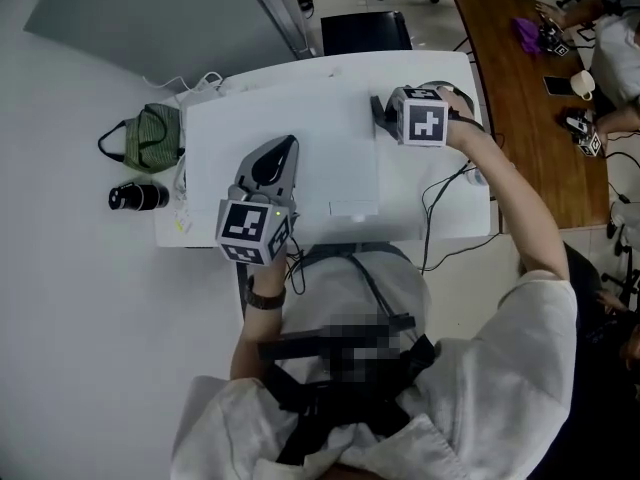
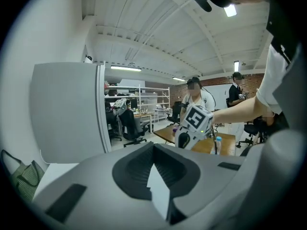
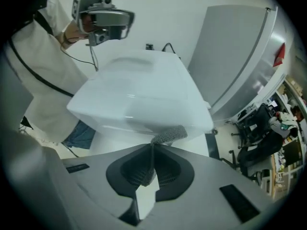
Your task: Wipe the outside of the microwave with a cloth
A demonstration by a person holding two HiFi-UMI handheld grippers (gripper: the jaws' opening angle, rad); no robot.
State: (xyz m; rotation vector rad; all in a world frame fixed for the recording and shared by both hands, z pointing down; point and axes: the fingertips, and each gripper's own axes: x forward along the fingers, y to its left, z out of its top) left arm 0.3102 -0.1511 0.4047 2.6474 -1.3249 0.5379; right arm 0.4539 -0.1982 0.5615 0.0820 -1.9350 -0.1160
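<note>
a grey woven cloth (image 3: 169,135) was pinched by the fingers of the right gripper (image 3: 152,150) and held against the right edge of the plain white microwave (image 1: 300,128), which was set mid-tabletop (image 1: 455,218). the fingers of the left gripper (image 2: 153,150) were pressed together, empty, over the microwave's front edge.

Two grey marker-cube grippers are showing, left gripper (image 1: 288,146) and right gripper (image 1: 379,110), over one white boxy microwave (image 1: 322,136). One grey woven cloth (image 3: 169,135), one green fabric bag (image 1: 152,138) and one black cylinder (image 1: 138,197) are sitting in view.
</note>
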